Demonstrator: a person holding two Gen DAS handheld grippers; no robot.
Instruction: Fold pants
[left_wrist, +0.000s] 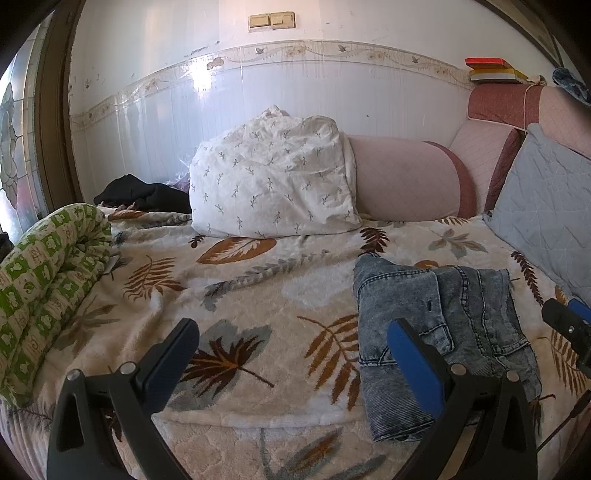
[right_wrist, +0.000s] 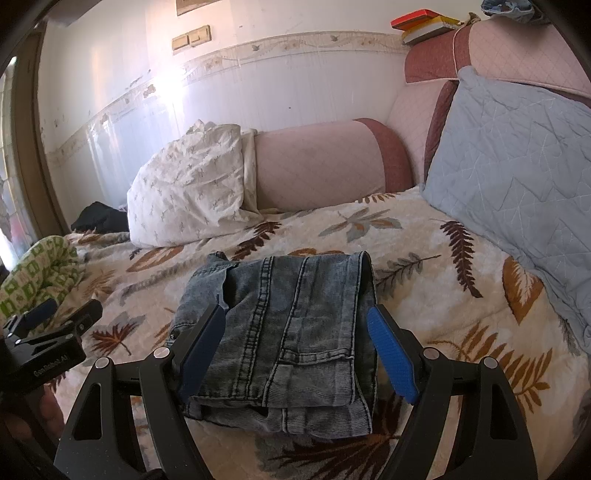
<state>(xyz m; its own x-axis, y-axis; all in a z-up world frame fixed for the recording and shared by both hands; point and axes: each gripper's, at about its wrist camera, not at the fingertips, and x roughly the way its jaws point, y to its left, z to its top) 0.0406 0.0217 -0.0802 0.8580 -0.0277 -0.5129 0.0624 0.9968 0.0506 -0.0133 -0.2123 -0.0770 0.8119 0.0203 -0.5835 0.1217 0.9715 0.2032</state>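
Observation:
Grey-blue denim pants (right_wrist: 291, 332) lie folded into a compact stack on the leaf-print blanket (right_wrist: 424, 258). They also show at the right of the left wrist view (left_wrist: 443, 332). My right gripper (right_wrist: 297, 326) is open, its fingers straddling the stack just above it, holding nothing. My left gripper (left_wrist: 291, 334) is open and empty over the blanket (left_wrist: 258, 288), left of the pants. The left gripper also appears at the left edge of the right wrist view (right_wrist: 70, 314), and the right gripper at the right edge of the left wrist view (left_wrist: 569, 317).
A white patterned pillow (left_wrist: 273, 177) and a pink bolster (left_wrist: 406, 177) lie against the wall. A blue-grey quilted pillow (right_wrist: 517, 158) leans at the right. A rolled green quilt (left_wrist: 48, 288) lies left. Black clothing (left_wrist: 144, 194) lies at the far left.

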